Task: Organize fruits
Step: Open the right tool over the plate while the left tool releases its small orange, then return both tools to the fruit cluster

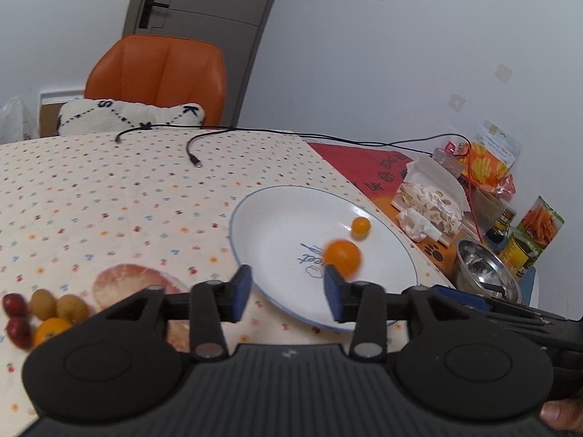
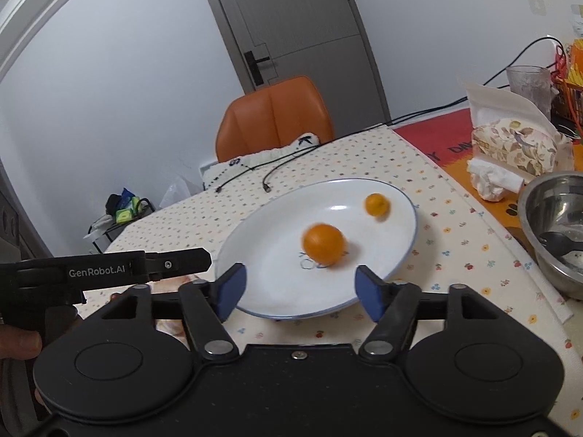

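Two oranges (image 1: 342, 256) on white plate (image 1: 277, 225)

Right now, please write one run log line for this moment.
left gripper: open, empty | right gripper: open, empty | plate: two oranges | remaining fruit: on tablecloth

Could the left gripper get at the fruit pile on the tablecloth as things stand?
Probably yes. The left gripper is open and empty, and the pile of fruit lies uncovered on the tablecloth to its left, outside the white plate. Nothing visible stands between them.
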